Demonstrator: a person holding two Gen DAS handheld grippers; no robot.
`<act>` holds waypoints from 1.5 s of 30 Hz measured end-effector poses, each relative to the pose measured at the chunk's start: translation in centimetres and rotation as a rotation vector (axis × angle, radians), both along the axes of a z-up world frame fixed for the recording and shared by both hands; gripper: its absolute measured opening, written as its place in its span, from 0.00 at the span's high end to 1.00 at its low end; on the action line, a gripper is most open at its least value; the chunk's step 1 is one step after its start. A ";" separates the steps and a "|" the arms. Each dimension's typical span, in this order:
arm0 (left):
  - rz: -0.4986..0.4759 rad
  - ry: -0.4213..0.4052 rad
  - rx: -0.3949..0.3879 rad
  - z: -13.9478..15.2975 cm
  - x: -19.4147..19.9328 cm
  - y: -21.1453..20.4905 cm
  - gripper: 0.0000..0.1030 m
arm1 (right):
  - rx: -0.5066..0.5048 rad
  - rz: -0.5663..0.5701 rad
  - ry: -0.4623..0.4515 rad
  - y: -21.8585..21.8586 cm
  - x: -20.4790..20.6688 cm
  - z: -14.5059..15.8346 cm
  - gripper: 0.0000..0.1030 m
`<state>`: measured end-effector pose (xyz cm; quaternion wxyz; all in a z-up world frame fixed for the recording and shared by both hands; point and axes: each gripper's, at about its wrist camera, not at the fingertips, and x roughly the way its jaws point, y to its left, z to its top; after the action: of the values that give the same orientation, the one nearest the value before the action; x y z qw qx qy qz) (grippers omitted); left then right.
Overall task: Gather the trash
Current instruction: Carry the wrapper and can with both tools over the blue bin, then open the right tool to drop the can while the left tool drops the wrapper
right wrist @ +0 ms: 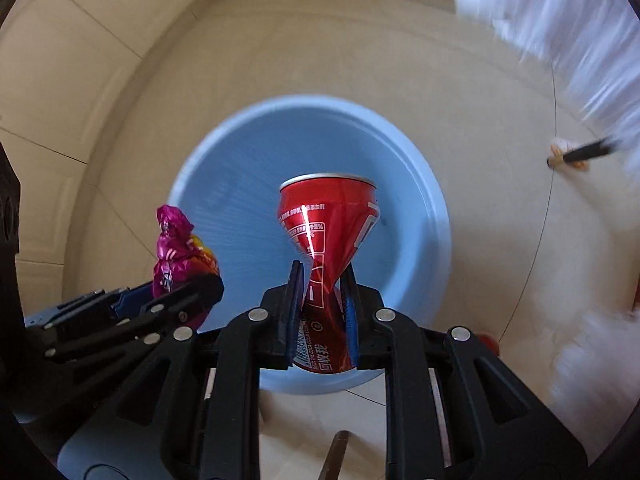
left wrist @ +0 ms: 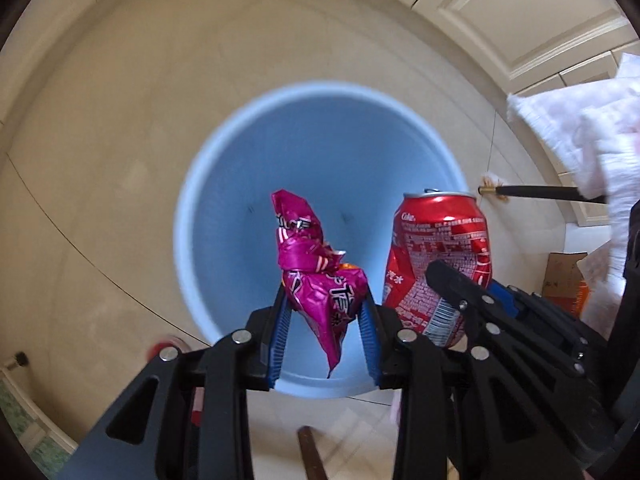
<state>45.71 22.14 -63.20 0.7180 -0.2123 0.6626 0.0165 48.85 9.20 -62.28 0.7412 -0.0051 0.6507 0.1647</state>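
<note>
The wrapper (left wrist: pixel 316 268), magenta and crumpled, sits at the centre of the left wrist view, clamped between the two blue pads of the left gripper (left wrist: pixel 326 304). It stands directly over the open mouth of the blue bin (left wrist: pixel 224 184), whose inside fills the middle of the frame. The can (right wrist: pixel 326 256), red and crushed at its waist, is at the centre of the right wrist view, where the right gripper (right wrist: pixel 322 280) squeezes it at the dented part, also above the bin (right wrist: pixel 240 184).

Each view shows the other gripper from the side. In the left view the can (left wrist: pixel 436 248) appears right of centre with the right gripper's (left wrist: pixel 460 292) black finger across it, over the bin's right rim. In the right view the wrapper (right wrist: pixel 176 252) appears at lower left, just over the bin's left rim, with the left gripper (right wrist: pixel 180 292) around it. Here an orange patch shows on the wrapper, almost hidden in the left view.

Only the left view shows a cardboard box (left wrist: pixel 564 280) at the right edge and white cabinet doors (left wrist: pixel 532 20) at upper right. Both views show a black stick (left wrist: pixel 540 193) on the floor, and white blurred fabric (left wrist: pixel 580 132) at the right.

Count: one wrapper, one can, one bin, two grippers, one stick.
</note>
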 end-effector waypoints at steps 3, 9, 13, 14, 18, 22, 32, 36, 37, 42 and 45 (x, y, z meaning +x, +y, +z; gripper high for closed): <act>-0.018 0.039 -0.002 -1.8 0.5 -0.8 0.69 | -0.026 -0.009 0.021 0.0 -0.1 -1.6 0.81; -0.004 0.108 0.002 -4.5 0.6 -2.1 0.69 | -0.039 0.001 0.042 -0.7 -1.2 -3.0 0.80; -0.023 0.122 0.025 -4.4 1.2 -3.3 0.68 | -0.034 -0.005 0.054 -0.7 -1.3 -3.0 0.80; -0.021 0.124 0.022 -4.5 2.0 -3.3 0.68 | -0.032 -0.007 0.056 -0.9 -1.3 -3.0 0.80; -0.027 0.128 0.019 -4.4 2.2 -3.1 0.68 | -0.033 -0.015 0.062 -1.1 -0.9 -3.6 0.78; -0.031 0.130 0.023 -5.0 1.8 -2.8 0.68 | -0.026 -0.019 0.069 -1.5 -1.2 -3.6 0.76; -0.052 0.125 0.032 -6.0 1.7 -3.7 0.67 | -0.047 -0.036 0.078 -1.7 -1.1 -3.1 0.72; -0.064 0.112 0.033 -5.4 1.7 -3.5 0.67 | -0.044 -0.040 0.062 -2.0 -1.3 -2.3 0.72; -0.065 0.105 0.032 -5.2 1.8 -3.6 0.67 | -0.042 -0.044 0.054 -2.0 -1.3 -1.8 0.72; -0.061 0.065 0.025 -3.7 1.1 -3.1 0.58 | -0.030 -0.051 0.009 -2.7 -1.7 0.6 0.70; -0.057 0.026 0.028 -1.4 0.5 -3.0 0.53 | -0.024 -0.060 -0.024 -3.2 -2.1 2.9 0.66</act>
<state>46.24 19.12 -64.59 0.7124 -0.1829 0.6774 0.0080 46.77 5.99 -59.41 0.7534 0.0037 0.6436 0.1344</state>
